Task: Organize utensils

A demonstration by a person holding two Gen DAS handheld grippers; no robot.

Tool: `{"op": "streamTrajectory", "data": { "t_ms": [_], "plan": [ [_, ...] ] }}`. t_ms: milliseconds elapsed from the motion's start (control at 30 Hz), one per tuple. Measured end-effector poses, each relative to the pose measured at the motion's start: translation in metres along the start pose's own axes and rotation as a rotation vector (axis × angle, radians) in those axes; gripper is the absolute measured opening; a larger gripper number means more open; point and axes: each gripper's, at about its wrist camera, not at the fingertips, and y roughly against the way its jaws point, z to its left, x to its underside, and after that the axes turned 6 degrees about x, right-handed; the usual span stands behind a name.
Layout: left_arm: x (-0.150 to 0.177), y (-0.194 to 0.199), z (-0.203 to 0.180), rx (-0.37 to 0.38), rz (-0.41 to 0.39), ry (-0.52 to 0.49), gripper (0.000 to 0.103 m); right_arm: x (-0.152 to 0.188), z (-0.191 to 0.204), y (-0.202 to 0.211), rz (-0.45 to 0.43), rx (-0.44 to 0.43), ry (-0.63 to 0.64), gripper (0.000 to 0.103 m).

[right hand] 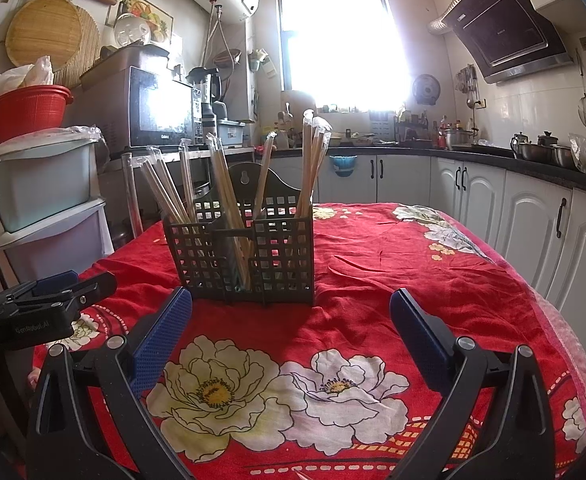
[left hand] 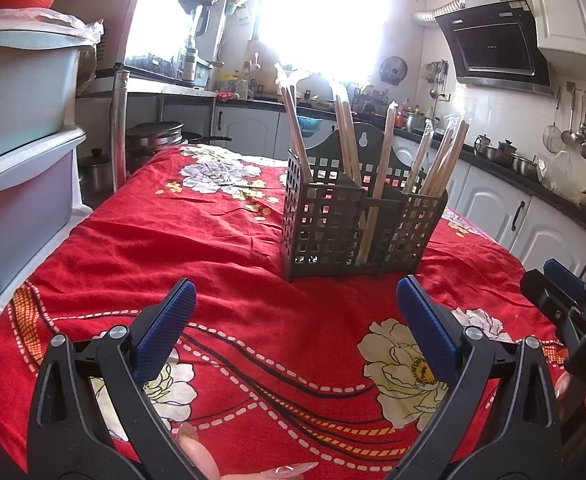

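On red floral cloth [right hand: 373,248], one slotted holder [right hand: 245,256] of wrapped chopsticks [right hand: 229,200]; two tongs, left [left hand: 296,304] and right [right hand: 291,316], wide, empty.

A home kitchen: a slanted range hood [right hand: 507,24] hangs on the tiled wall, white cabinets [right hand: 477,204] run under a dark counter with steel pots [right hand: 533,150], a microwave [right hand: 153,106] stands nearby, and ladles [left hand: 583,124] hang from a rail.
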Motion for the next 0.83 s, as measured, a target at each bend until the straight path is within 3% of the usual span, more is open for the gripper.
{"op": "streamTrajectory", "data": {
  "t_ms": [333, 467, 567, 667, 700, 767, 833],
  "plan": [
    [0.001, -0.004, 0.000, 0.006, 0.026, -0.009, 0.093, 0.000, 0.000, -0.001, 0.010, 0.013, -0.009, 0.097],
    [-0.003, -0.003, 0.007, 0.022, 0.063, 0.019, 0.093, -0.002, -0.007, -0.010, 0.098, 0.042, -0.047, 0.097],
    [-0.019, -0.010, 0.032, -0.087, 0.147, 0.032, 0.093, -0.009, -0.036, -0.028, 0.219, 0.157, -0.050, 0.097],
    [-0.034, -0.035, 0.079, -0.180, 0.299, 0.075, 0.093, -0.011, -0.080, -0.058, 0.363, 0.289, -0.053, 0.097],
    [-0.037, -0.046, 0.097, -0.246, 0.335, 0.074, 0.093, -0.009, -0.101, -0.075, 0.428, 0.335, -0.060, 0.097],
    [-0.038, -0.061, 0.121, -0.329, 0.354, 0.060, 0.093, -0.002, -0.129, -0.101, 0.526, 0.394, -0.074, 0.097],
    [-0.033, -0.083, 0.144, -0.393, 0.398, 0.061, 0.093, 0.004, -0.149, -0.117, 0.552, 0.412, -0.115, 0.097]
  ]
}}
